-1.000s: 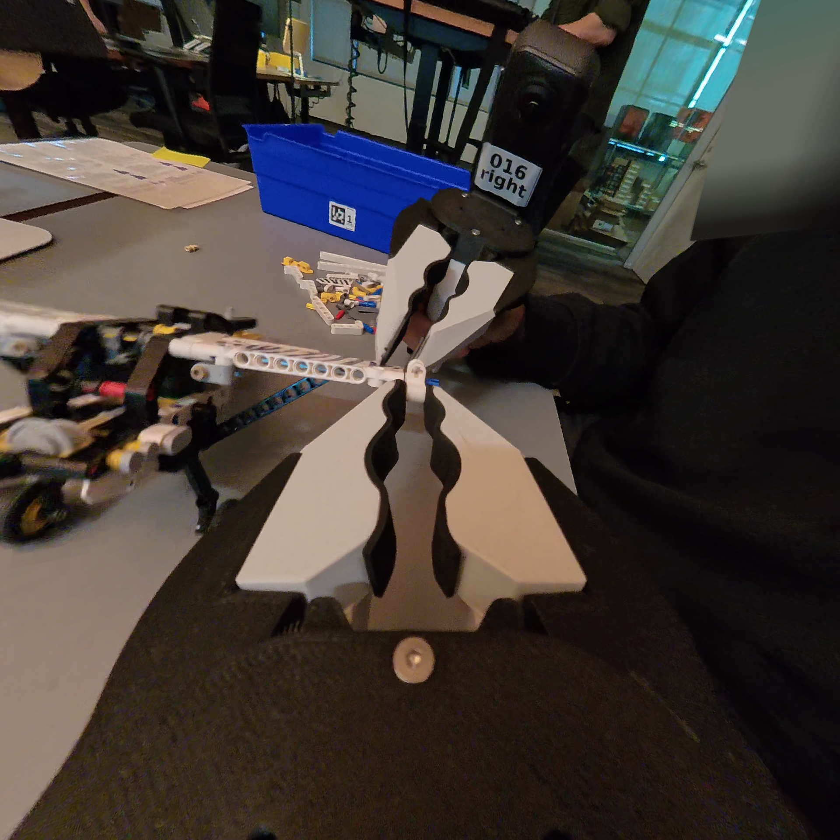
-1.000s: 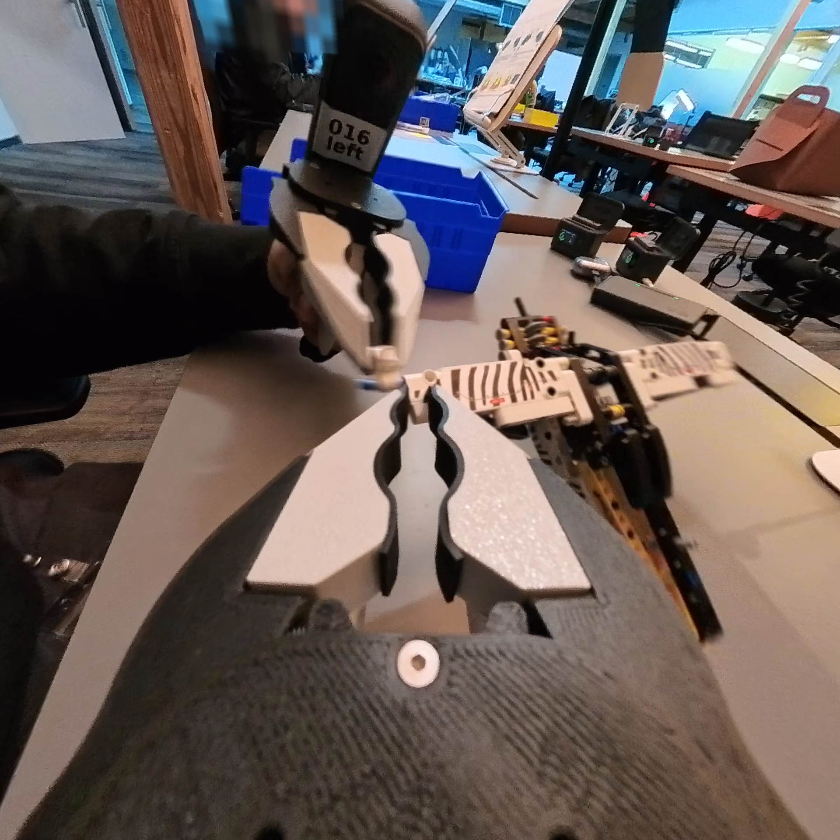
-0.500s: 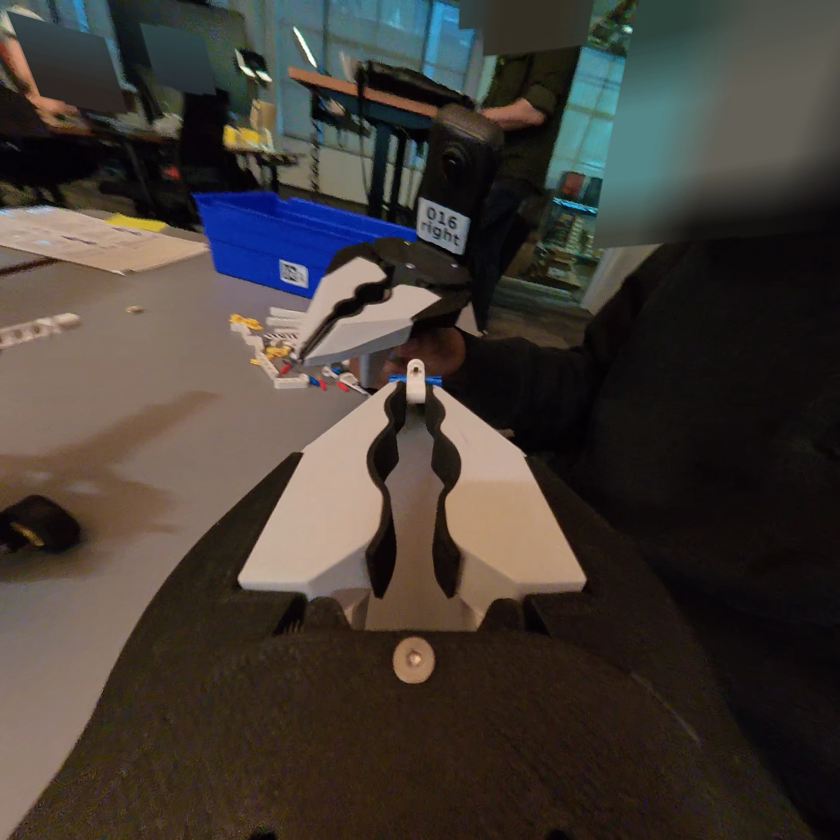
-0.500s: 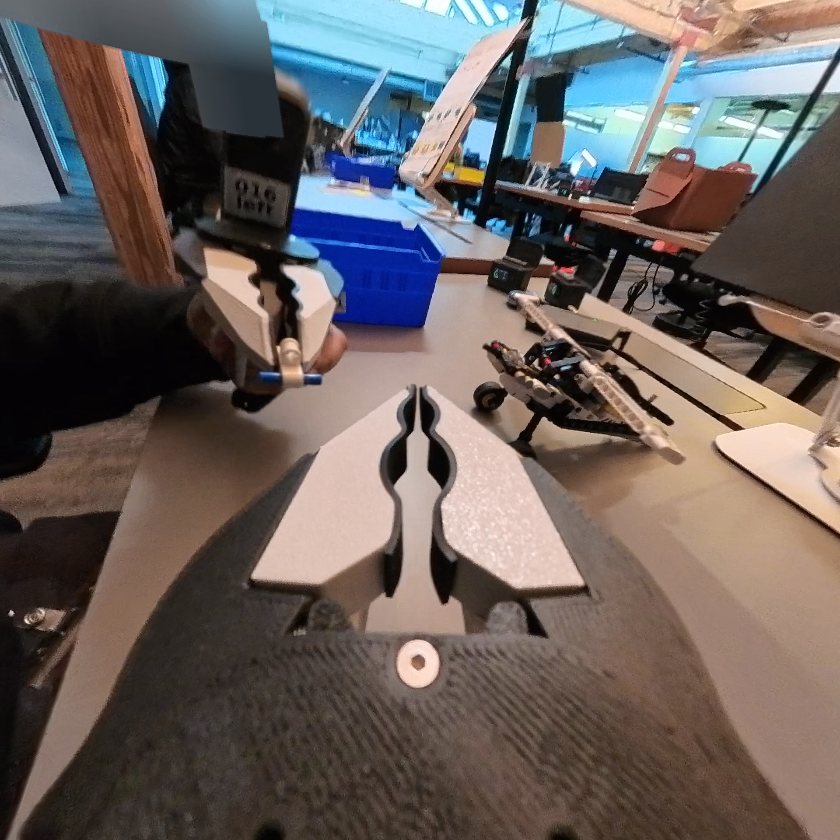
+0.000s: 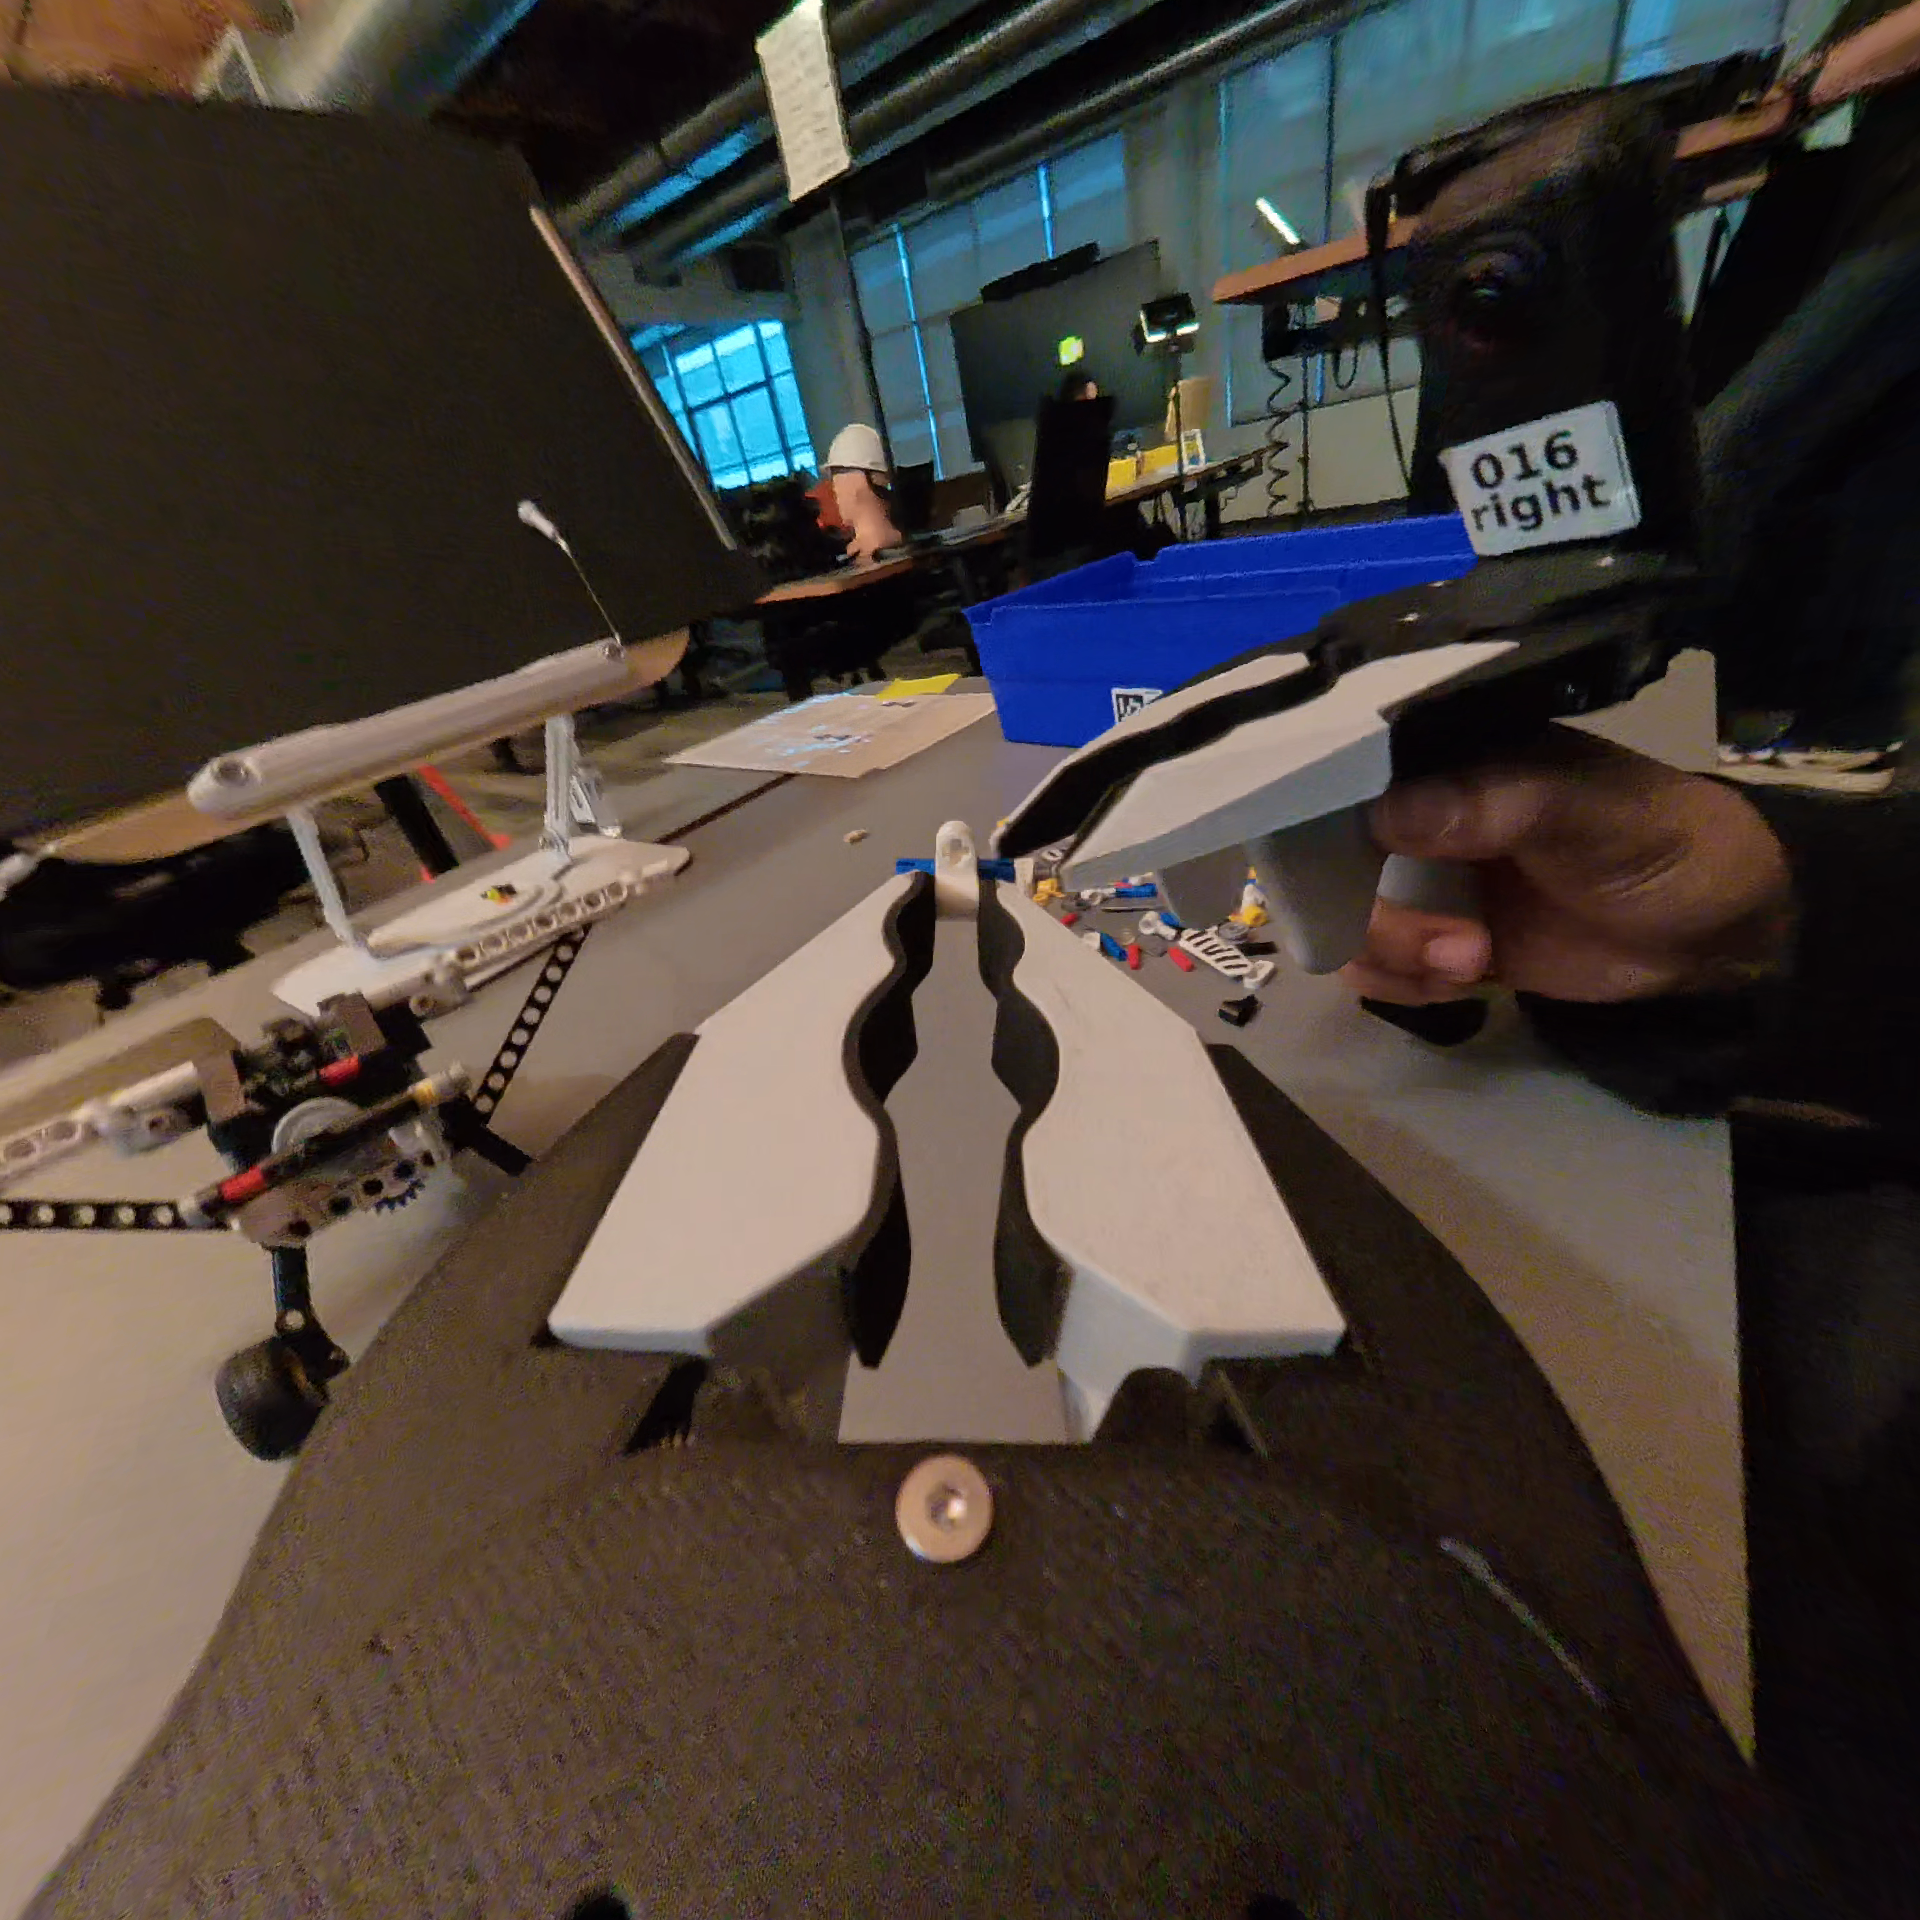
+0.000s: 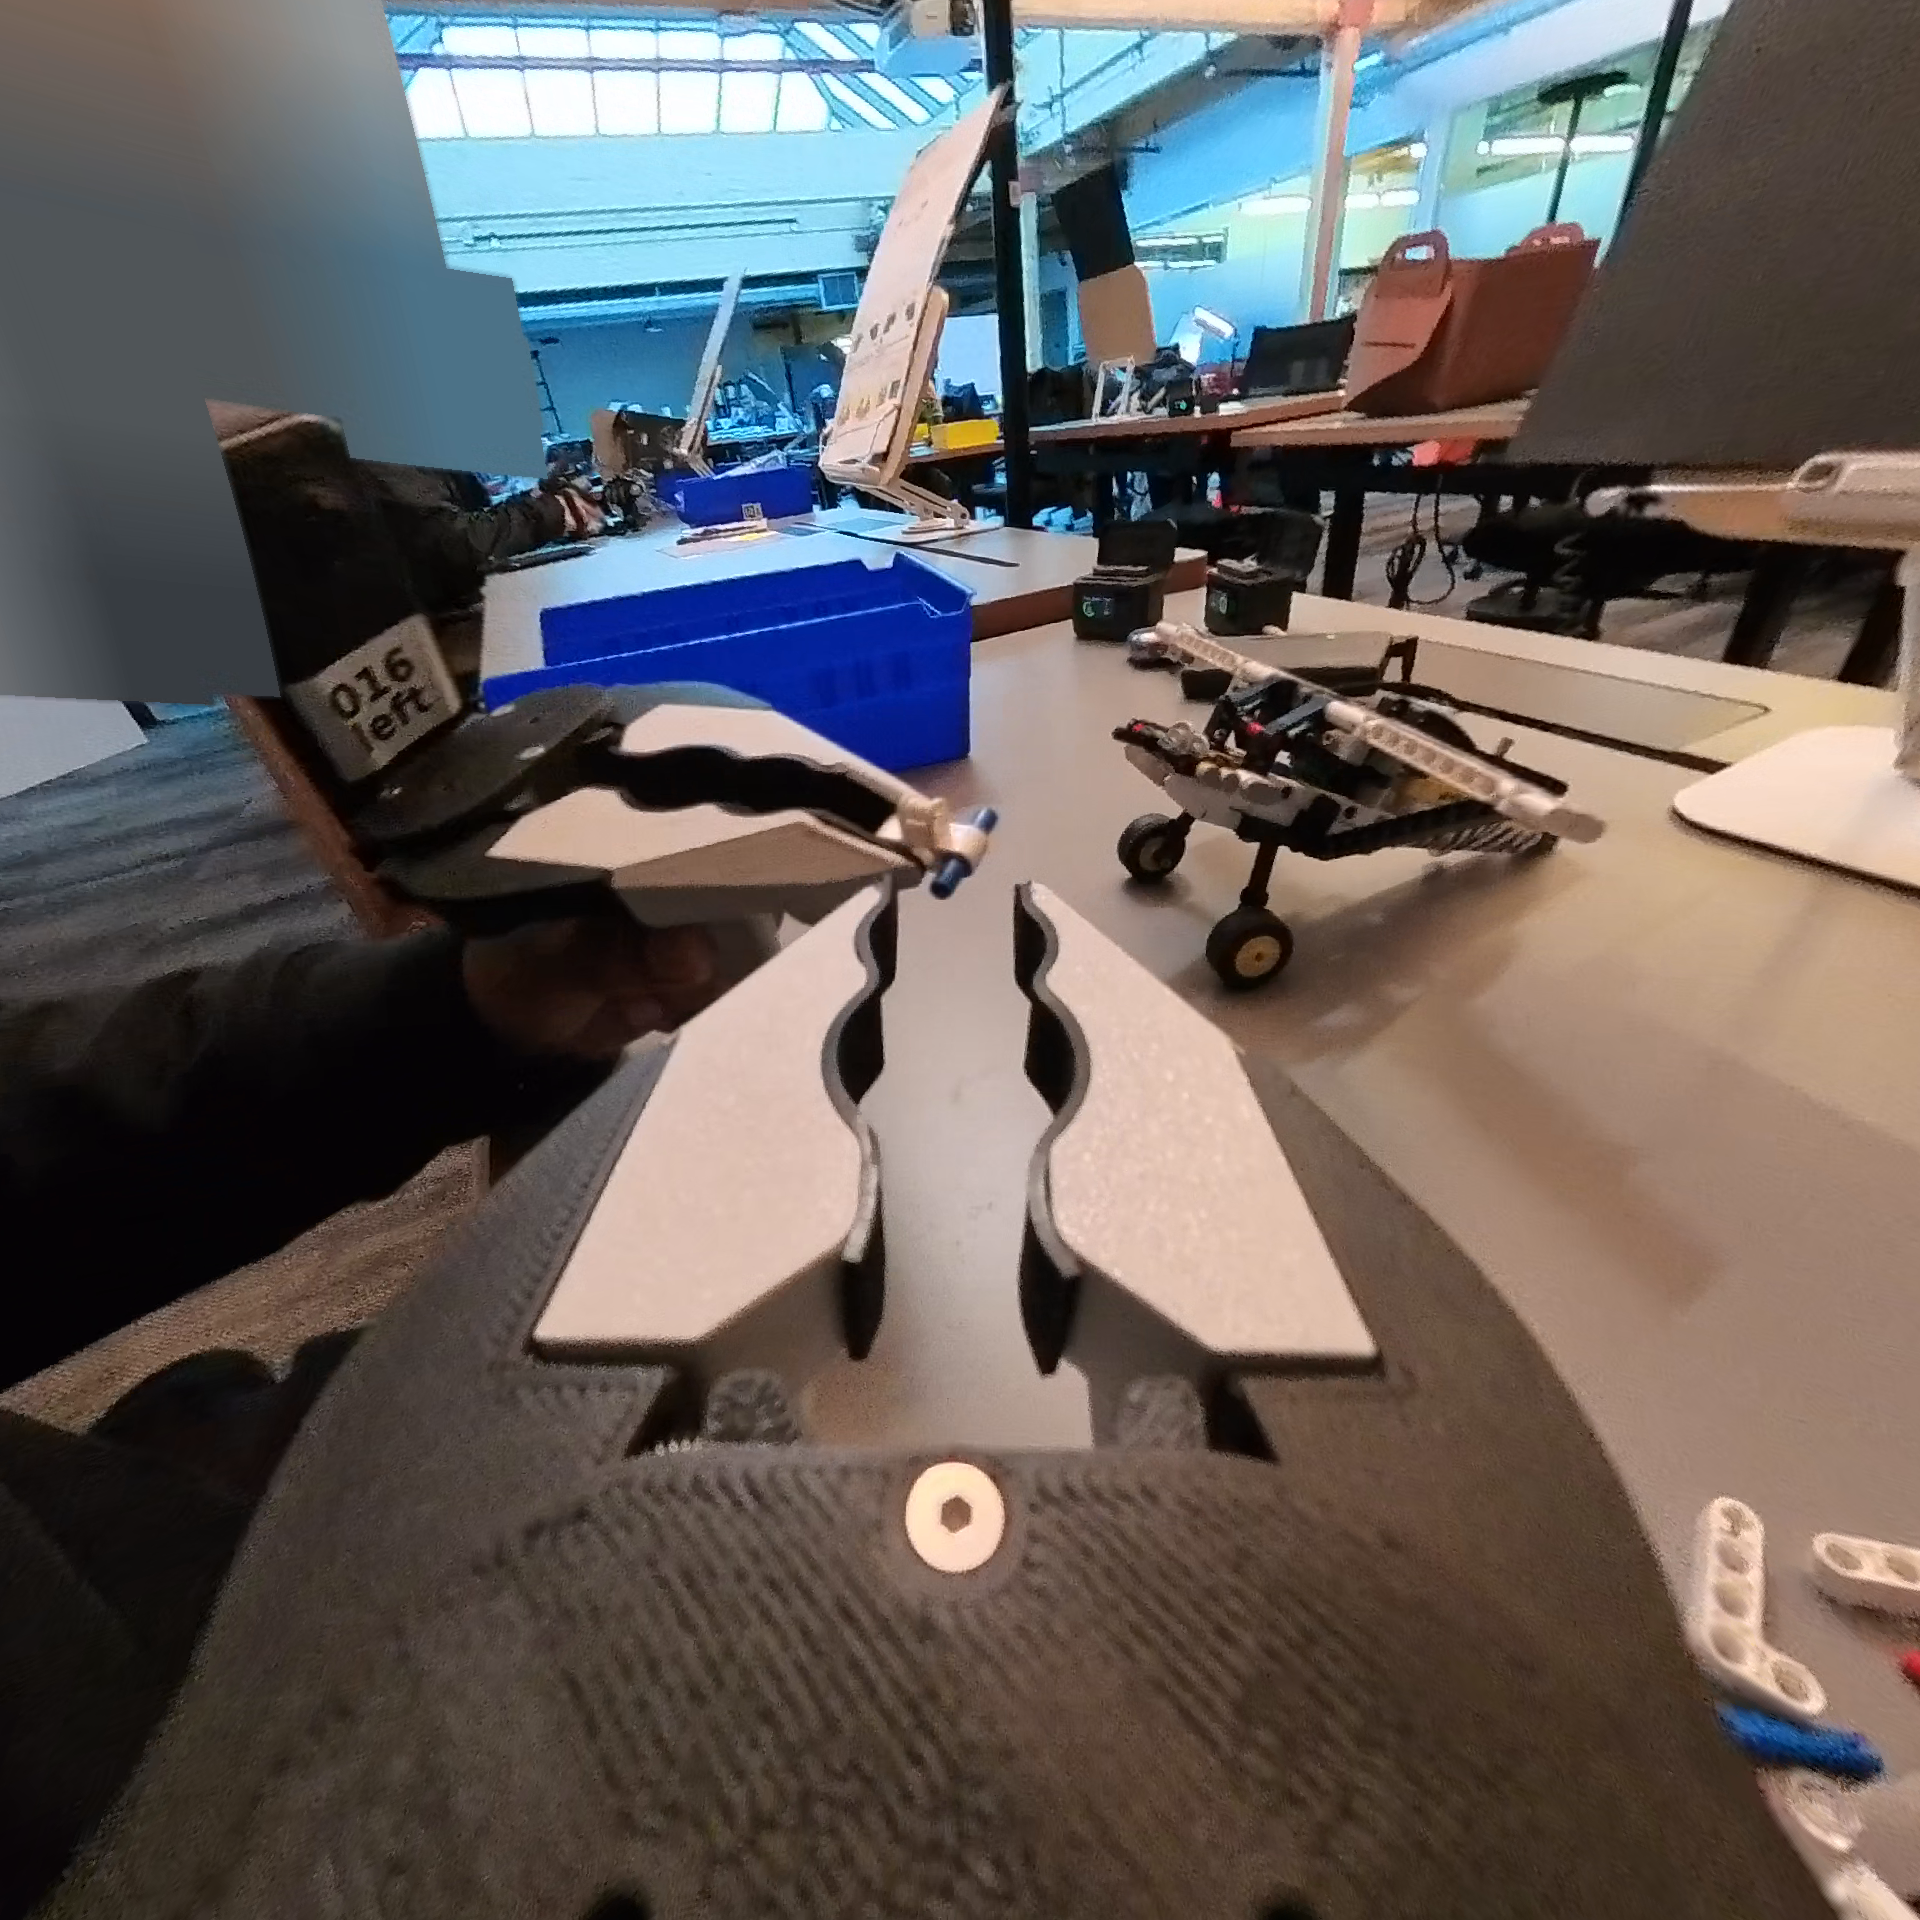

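The left tool [image 5: 954, 894] pinches a small white connector [image 5: 956, 862] with a blue pin [image 5: 920, 865] through it, holding the piece clear of the table [image 6: 1455, 1091] with the pin crosswise, probably so both pin ends stay reachable. The right tool [image 6: 956, 904] has its fingers spread with nothing between them, and the connector sits just beside its tip at about 11 o'clock. The brick-built model plane [image 6: 1340, 769] stands on its wheels at 1 o'clock; I cannot tell what is in the blue bin [image 6: 769, 665] at 11 o'clock, and loose parts [image 5: 1174, 930] lie on the table rather than in it.
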The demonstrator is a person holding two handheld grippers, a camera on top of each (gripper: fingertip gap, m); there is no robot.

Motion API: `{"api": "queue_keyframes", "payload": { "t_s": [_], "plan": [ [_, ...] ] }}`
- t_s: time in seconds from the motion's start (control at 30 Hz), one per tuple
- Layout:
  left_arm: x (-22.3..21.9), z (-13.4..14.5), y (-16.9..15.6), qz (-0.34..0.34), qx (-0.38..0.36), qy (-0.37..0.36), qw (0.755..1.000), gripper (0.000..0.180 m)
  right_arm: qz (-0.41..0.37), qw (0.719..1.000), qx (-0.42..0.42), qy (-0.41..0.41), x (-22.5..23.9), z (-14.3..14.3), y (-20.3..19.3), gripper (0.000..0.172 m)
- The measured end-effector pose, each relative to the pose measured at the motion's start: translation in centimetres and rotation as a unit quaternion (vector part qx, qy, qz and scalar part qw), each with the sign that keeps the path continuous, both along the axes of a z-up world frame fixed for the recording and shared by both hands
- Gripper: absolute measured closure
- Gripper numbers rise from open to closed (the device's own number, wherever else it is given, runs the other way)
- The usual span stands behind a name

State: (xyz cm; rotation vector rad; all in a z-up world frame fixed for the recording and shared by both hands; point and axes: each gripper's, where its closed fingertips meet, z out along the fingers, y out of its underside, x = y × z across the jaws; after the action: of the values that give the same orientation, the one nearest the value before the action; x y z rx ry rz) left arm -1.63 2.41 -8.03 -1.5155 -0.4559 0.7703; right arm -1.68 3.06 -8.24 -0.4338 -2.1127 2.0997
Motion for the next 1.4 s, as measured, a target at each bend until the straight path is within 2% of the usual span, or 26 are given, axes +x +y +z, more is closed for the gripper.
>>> {"api": "queue_keyframes", "payload": {
  "t_s": [0.07,0.2,0.4,0.67,0.77,0.87,1.0,1.23,1.27,1.3,1.37,1.4],
  "plan": [
    [0.4,0.2,0.7,0.0,0.001,0.011,1.0,0.177,-0.007,1.0,0.011,-0.009,-0.3,-0.2,0.2,0.152],
    [0.4,0.0,1.2,0.009,-0.002,0.02,1.0,0.177,0.007,1.0,0.022,-0.01,0.3,-0.5,0.3,0.168],
    [0.9,-0.3,1.6,0.003,-0.018,0.034,0.999,0.177,0.024,0.999,0.018,-0.045,0.7,-0.8,0.5,0.167],
    [1.1,-1.6,1.6,0.025,-0.119,0.091,0.988,0.177,0.069,0.985,0.027,-0.158,1.0,-2.3,0.3,0.169],
    [0.6,-2.2,1.3,0.039,-0.119,0.055,0.991,0.176,0.042,0.987,0.046,-0.151,0.5,-2.9,0.2,0.169],
    [0.0,-2.0,1.2,0.079,-0.119,0.063,0.988,0.175,0.009,0.991,0.07,-0.113,0.2,-2.4,0.4,0.169],
    [-0.4,-1.9,1.4,0.094,-0.095,0.041,0.99,0.174,-0.025,0.991,0.087,-0.098,-0.2,-2.3,0.8,0.169],
    [-0.8,-2.0,1.9,0.135,-0.076,0.023,0.988,0.173,-0.035,0.985,0.039,-0.165,-0.1,-2.7,1.5,0.171],
    [-1.6,-1.7,0.6,0.18,-0.057,0.02,0.982,0.175,-0.022,0.982,0.058,-0.178,0.5,-3.6,1.6,0.17],
    [-2.7,-0.8,-2.5,0.236,-0.029,0.02,0.971,0.175,-0.019,0.979,0.072,-0.188,1.1,-4.6,1.8,0.17],
    [-3.5,0.0,-6.3,0.229,0.035,-0.037,0.972,0.175,-0.059,0.978,0.076,-0.186,0.9,-6.0,3.7,0.17],
    [-3.3,0.2,-6.9,0.231,0.026,-0.025,0.972,0.175,-0.076,0.978,0.069,-0.183,0.4,-5.8,4.9,0.17]
  ]
}}
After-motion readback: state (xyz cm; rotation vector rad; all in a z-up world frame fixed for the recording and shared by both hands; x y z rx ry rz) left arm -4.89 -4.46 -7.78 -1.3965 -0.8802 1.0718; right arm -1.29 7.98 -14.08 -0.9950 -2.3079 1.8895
